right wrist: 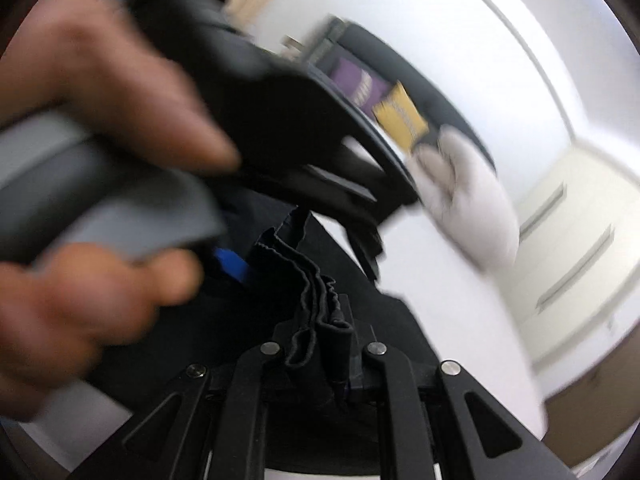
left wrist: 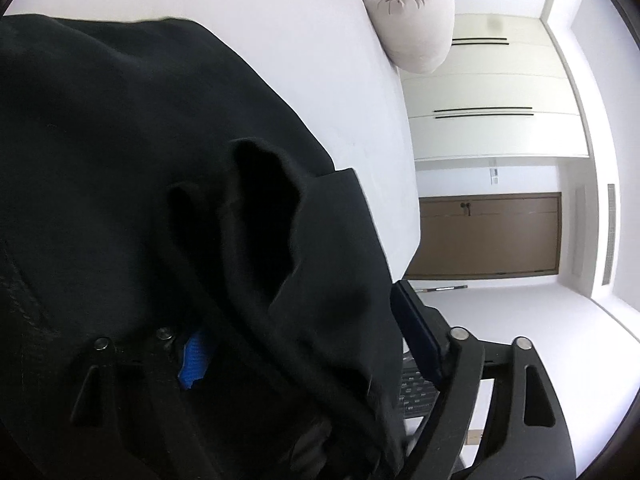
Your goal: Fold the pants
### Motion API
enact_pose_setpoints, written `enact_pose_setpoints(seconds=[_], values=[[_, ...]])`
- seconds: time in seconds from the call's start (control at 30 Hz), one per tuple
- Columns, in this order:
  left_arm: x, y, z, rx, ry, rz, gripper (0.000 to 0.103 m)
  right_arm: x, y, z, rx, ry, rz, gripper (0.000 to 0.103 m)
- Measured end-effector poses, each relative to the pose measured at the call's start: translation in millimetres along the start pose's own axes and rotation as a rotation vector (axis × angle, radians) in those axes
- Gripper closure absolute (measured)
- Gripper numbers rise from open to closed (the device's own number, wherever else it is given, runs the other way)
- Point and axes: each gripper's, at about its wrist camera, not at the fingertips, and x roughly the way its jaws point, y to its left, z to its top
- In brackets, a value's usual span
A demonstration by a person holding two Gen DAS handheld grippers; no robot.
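Observation:
The black pants (left wrist: 140,180) lie bunched on a white bed (left wrist: 320,60) and fill most of the left wrist view. Cloth drapes over my left gripper (left wrist: 304,344): the blue pad of one finger (left wrist: 194,360) shows at the left, the other finger (left wrist: 420,332) at the right, far apart, so the gripper is open. In the right wrist view my right gripper (right wrist: 320,328) is shut on a pleated edge of the pants (right wrist: 308,280). The person's hand (right wrist: 100,140) and the left gripper's body (right wrist: 260,92) are close in front, blurred.
A beige pillow (left wrist: 408,12) lies at the far edge of the bed; it also shows in the right wrist view (right wrist: 464,196). White wardrobe doors (left wrist: 492,92) and a brown door (left wrist: 488,236) stand beyond the bed. A laptop keyboard (left wrist: 416,392) shows below the left gripper.

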Motion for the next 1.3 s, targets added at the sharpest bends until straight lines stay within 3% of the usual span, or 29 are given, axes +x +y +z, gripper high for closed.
enact_pose_setpoints(seconds=[0.03, 0.07, 0.13, 0.37, 0.57, 0.93, 1.03, 1.1, 1.2, 1.23, 1.3], values=[[-2.7, 1.1, 1.7, 0.000, 0.002, -0.005, 0.040, -3.2, 8.0, 1.1, -0.033, -0.016, 0.000, 0.090], [-5.0, 2.4, 2.8, 0.012, 0.006, 0.000, 0.059, -5.5, 14.9, 2.0, -0.055, -0.026, 0.007, 0.090], [-9.8, 7.3, 6.6, 0.018, 0.022, 0.017, 0.076, -4.6, 24.4, 2.1, -0.075, -0.018, 0.021, 0.090], [-17.3, 11.4, 15.2, 0.085, 0.048, 0.099, 0.092, 0.3, 26.3, 7.5, -0.076, 0.015, 0.061, 0.090], [-12.1, -0.1, 23.9, 0.141, 0.049, 0.147, 0.094, 1.2, 21.1, 12.0, -0.047, 0.006, 0.145, 0.089], [-5.6, 3.1, 13.6, 0.186, 0.052, 0.224, 0.094, 6.1, 46.1, 7.2, -0.097, 0.009, 0.236, 0.087], [4.0, -1.5, 10.9, 0.196, 0.037, 0.227, 0.093, 10.5, 55.2, 7.8, -0.132, 0.008, 0.215, 0.085], [-3.4, 2.1, 7.9, 0.207, 0.019, 0.249, 0.093, 4.1, 53.8, 9.0, -0.116, -0.005, 0.239, 0.076], [-12.6, -2.2, -1.5, 0.217, -0.016, 0.297, 0.088, -12.2, 34.9, 12.3, -0.070, -0.042, 0.323, 0.042], [-16.2, -3.5, -2.2, 0.221, -0.032, 0.321, 0.088, -15.9, 26.4, 12.6, -0.051, -0.052, 0.362, 0.036], [-24.6, -12.4, -6.3, 0.253, -0.073, 0.424, 0.088, -20.5, 2.7, 14.1, 0.013, -0.054, 0.470, 0.036]])
